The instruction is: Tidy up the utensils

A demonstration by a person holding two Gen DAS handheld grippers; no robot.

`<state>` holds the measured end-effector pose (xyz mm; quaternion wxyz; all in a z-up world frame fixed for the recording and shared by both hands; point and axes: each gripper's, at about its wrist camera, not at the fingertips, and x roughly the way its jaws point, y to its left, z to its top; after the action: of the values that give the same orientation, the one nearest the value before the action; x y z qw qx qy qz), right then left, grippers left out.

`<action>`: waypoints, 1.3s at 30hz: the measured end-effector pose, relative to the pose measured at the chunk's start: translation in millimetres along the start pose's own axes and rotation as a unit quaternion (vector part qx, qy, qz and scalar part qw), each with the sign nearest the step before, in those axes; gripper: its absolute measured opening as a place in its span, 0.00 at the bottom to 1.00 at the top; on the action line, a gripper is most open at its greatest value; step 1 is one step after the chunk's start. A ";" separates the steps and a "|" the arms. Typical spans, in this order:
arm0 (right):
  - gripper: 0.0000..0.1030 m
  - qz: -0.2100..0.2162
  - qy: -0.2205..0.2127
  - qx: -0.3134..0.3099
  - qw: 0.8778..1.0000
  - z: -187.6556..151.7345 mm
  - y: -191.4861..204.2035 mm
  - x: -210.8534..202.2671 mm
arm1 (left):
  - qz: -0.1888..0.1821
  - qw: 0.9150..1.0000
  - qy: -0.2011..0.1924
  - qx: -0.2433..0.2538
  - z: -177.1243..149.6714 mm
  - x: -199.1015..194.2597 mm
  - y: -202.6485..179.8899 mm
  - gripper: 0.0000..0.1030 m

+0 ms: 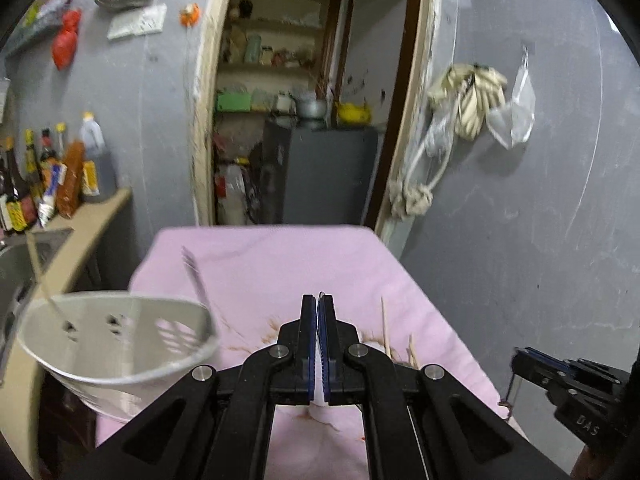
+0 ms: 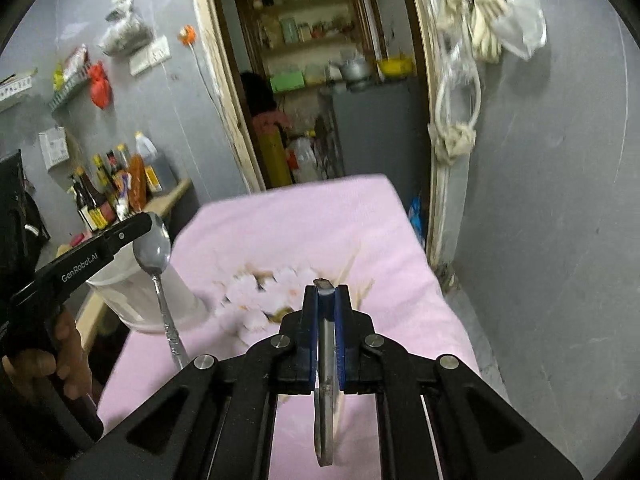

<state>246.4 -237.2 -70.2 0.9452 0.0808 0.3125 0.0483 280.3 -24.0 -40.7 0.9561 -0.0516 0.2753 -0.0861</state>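
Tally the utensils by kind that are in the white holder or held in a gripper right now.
Spoon: 1, in the left gripper
Fork: 1, in the white holder
Chopstick: 1, in the holder
Metal utensil, kind unclear: 1, in the right gripper
Total: 4

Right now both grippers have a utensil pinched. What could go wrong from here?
1. The left gripper pinches the spoon only at its bowl tip; the long handle hangs free and could swing or slip out.
2. The white holder sits at the edge of the pink cloth; a bump might tip it off.
3. The right gripper holds a metal utensil edge-on, which may twist.
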 end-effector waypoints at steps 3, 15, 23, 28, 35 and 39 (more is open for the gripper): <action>0.07 0.013 -0.036 -0.002 0.999 18.6 17.9 -18.3 | 0.007 1.000 -0.024 0.000 14.7 -22.2 15.2 0.02; 0.07 0.144 -0.168 -0.047 0.974 100.5 127.5 -22.3 | 0.106 0.986 -0.123 -0.040 64.9 -102.6 110.4 0.02; 0.07 0.194 -0.166 -0.053 0.965 105.6 198.0 20.9 | 0.214 0.962 -0.163 -0.049 78.0 -126.1 174.0 0.02; 0.07 0.175 -0.131 -0.075 0.973 89.7 220.7 61.6 | 0.262 0.950 -0.164 -0.035 77.2 -110.6 190.0 0.02; 0.07 0.165 -0.091 -0.083 0.979 74.0 226.8 99.8 | 0.282 0.946 -0.158 -0.015 67.2 -76.1 188.4 0.02; 0.07 0.162 -0.078 -0.083 0.980 66.6 223.8 104.2 | 0.282 0.948 -0.148 -0.002 57.3 -61.9 181.0 0.02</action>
<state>360.5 -10.7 -37.3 0.9497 0.0551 0.2158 0.2200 284.0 168.2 13.3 0.9712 0.0138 0.1338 0.1964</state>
